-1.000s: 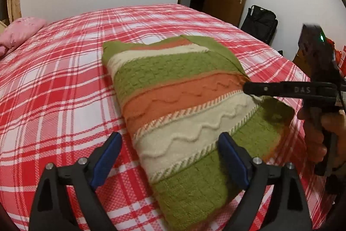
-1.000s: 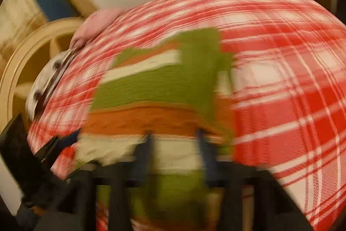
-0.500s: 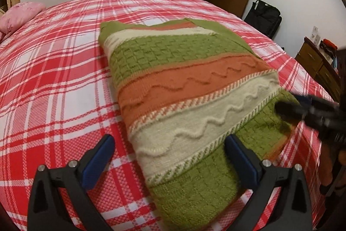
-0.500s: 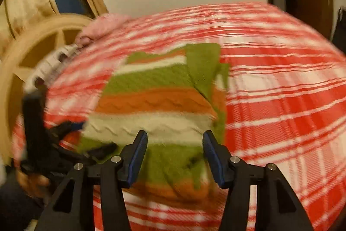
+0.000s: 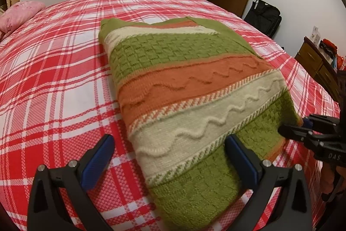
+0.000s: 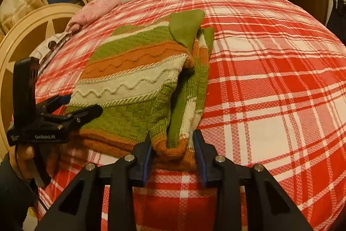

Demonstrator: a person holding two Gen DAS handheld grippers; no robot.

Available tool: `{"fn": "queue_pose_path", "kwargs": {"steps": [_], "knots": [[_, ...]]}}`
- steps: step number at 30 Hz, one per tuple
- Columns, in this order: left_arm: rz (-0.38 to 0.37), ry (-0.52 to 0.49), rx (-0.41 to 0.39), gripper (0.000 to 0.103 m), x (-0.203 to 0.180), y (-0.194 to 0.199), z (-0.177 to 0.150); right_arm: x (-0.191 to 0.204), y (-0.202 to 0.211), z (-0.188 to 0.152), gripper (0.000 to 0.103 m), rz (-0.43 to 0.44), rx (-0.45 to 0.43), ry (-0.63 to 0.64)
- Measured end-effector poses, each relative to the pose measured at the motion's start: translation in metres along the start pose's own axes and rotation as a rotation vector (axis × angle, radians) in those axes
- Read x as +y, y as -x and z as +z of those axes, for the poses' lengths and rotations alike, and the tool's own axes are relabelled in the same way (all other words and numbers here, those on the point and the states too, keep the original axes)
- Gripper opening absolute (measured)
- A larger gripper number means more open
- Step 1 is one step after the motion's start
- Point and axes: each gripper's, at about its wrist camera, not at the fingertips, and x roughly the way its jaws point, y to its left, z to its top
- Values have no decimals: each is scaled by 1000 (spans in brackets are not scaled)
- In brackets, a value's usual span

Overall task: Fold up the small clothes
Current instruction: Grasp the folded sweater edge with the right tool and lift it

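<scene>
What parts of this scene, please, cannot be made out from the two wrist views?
- Sweater underside: hidden against the bedspread, both views.
- Right gripper pad contact: knit bunched between closing jaws, pressing unclear.
- Dresser top items: left view, too small, cut by the edge.

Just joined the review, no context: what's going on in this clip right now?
A person with a gripper in each hand is folding a striped knit sweater on a bed with a red plaid sheet. The sweater lies partly folded. The right gripper is closing, with the sweater's near corner bunched between its fingers. The left gripper is wide open over the sweater's near left edge, gripping nothing.
</scene>
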Motion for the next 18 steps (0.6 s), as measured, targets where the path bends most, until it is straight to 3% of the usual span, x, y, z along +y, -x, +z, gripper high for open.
{"fn": "queue_pose_path", "kwargs": {"steps": [6, 13, 18], "knots": [[-7, 6, -1, 103, 0, 1, -1, 0, 4, 4, 34, 18, 77, 23], [-21, 19, -4, 103, 2, 1, -1, -3, 48, 51, 41, 30, -72, 73], [-12, 13, -4, 103, 0, 1, -1, -2, 25, 117, 41, 53, -117, 17]]}}
